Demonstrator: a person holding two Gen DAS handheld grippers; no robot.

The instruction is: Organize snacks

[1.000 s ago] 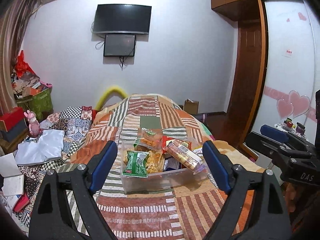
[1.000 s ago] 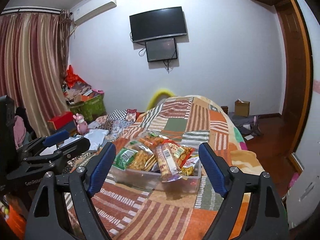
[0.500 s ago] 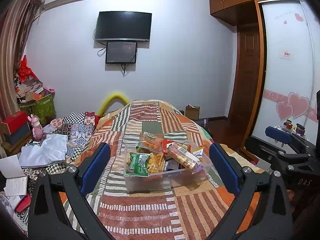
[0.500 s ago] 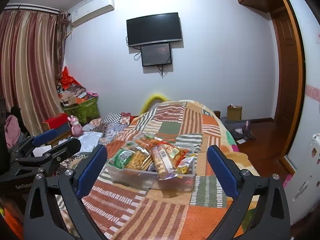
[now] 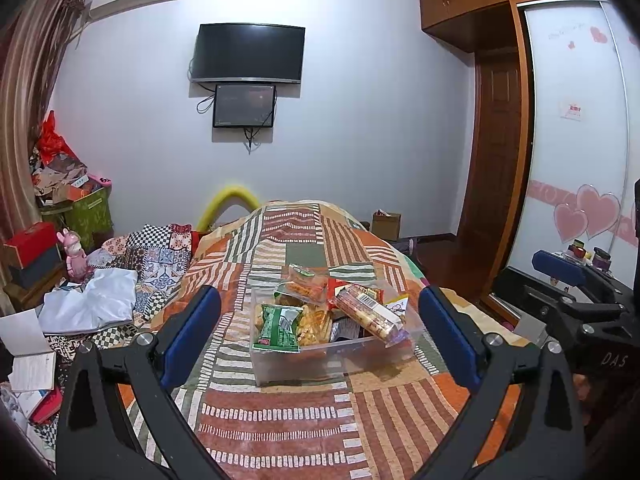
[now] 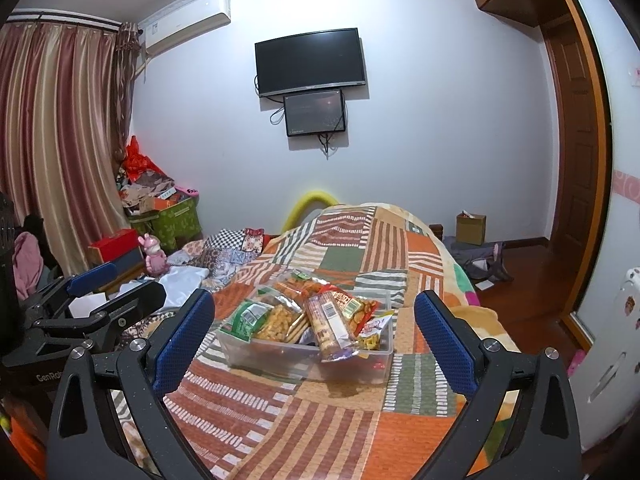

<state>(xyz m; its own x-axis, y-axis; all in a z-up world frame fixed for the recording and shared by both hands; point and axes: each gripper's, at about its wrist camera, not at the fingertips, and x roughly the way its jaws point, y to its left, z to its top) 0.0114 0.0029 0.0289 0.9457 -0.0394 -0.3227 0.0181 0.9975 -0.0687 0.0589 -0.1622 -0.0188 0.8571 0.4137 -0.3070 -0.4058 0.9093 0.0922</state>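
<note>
A clear plastic bin (image 5: 320, 364) sits on the patchwork bedspread (image 5: 304, 432), piled with snack packets: a green packet (image 5: 280, 328), a long biscuit roll (image 5: 368, 314) leaning over its rim, an orange packet (image 5: 306, 282). The bin also shows in the right wrist view (image 6: 280, 354), with the roll (image 6: 328, 326) and green packet (image 6: 246, 318). My left gripper (image 5: 320, 334) is open and empty, held back from the bin. My right gripper (image 6: 314, 334) is open and empty, also short of the bin. Each gripper shows at the edge of the other's view.
Clothes and papers (image 5: 88, 304) lie left of the bed. Boxes and a green bag (image 5: 86, 212) stand by the curtain. A wardrobe with heart stickers (image 5: 580, 208) and a wooden door (image 5: 496, 152) are on the right. A TV (image 5: 248, 54) hangs on the far wall.
Both grippers have opened wider, pulled back a little from the bin and tilted upward; the bin and snacks have not moved.
</note>
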